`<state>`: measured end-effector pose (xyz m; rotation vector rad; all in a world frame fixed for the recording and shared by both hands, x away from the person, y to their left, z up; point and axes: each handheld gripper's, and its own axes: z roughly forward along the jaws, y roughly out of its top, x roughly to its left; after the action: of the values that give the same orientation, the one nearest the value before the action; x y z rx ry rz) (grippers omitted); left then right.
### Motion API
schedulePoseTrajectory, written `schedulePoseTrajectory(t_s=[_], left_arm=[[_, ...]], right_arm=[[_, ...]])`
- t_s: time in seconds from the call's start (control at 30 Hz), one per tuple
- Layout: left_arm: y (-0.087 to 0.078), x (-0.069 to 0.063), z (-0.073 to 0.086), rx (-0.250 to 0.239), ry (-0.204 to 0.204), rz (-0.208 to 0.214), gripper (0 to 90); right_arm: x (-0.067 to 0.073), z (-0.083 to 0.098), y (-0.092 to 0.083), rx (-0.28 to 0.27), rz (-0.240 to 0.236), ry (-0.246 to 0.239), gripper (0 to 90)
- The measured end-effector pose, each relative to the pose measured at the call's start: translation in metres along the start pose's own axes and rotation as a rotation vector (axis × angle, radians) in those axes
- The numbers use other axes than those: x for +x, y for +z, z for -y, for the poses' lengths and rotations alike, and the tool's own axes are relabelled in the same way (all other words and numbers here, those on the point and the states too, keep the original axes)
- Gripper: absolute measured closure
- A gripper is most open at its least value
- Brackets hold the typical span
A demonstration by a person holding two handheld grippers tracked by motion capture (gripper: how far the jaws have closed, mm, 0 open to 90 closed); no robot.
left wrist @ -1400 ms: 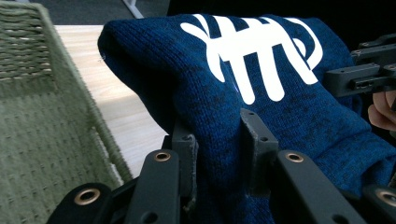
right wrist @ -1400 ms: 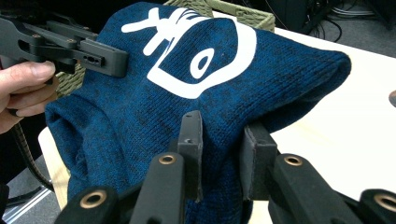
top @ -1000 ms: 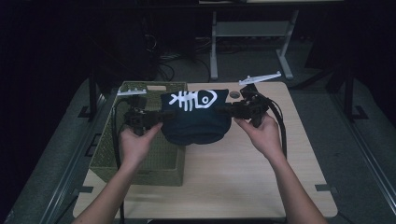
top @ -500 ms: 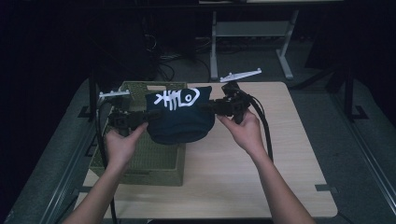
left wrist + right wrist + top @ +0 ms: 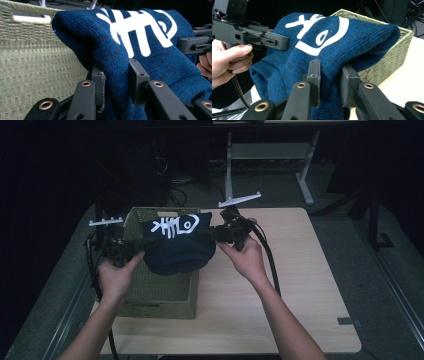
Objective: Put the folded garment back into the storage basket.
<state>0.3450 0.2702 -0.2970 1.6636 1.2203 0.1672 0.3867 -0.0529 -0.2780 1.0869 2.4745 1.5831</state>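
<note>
A folded dark blue knitted garment (image 5: pixel 177 245) with a white fish-bone print hangs in the air between the two claws, directly above the open top of a green woven basket (image 5: pixel 159 292) that stands at the left end of the desk (image 5: pixel 300 285). The left claw (image 5: pixel 134 247) is clamped on the garment's left edge; in the left gripper view its black jaws pinch a thick fold of the knit (image 5: pixel 120 75), with the basket's woven wall (image 5: pixel 37 65) just behind. The right claw (image 5: pixel 216 233) is likewise closed on the opposite edge, and in the right gripper view the cloth (image 5: pixel 329 72) bunches tightly between the two pads. Holding both ends like this appears meant to keep the fold intact and the cloth level, so it can go down flat into the basket rather than slump in a heap. The middle of the garment sags a little and overhangs the basket's right rim, so that side looks likely to catch on the wicker unless the load is centred over the opening. To the right, the desk is bare wood with wide room for the right hand (image 5: pixel 247 260) to draw away; the left hand (image 5: pixel 116 279) sits beyond the desk's left edge, beside the basket, with much less room.
</note>
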Motion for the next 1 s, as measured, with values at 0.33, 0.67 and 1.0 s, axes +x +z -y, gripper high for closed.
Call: schedulePoseTrajectory(t_s=[0.33,0.67,1.0], left_arm=[[-0.011,0.015,0.002,-0.001,-0.023,-0.027,69.7],[-0.020,0.034,0.006,0.003,-0.055,-0.056,69.6],[-0.025,0.052,0.012,0.009,-0.091,-0.088,69.5]], right_arm=[[0.005,-0.002,0.024,0.004,-0.018,0.005,72.4],[0.010,-0.002,0.049,0.015,-0.022,0.000,72.2],[0.014,0.001,0.076,0.025,-0.037,0.013,72.2]])
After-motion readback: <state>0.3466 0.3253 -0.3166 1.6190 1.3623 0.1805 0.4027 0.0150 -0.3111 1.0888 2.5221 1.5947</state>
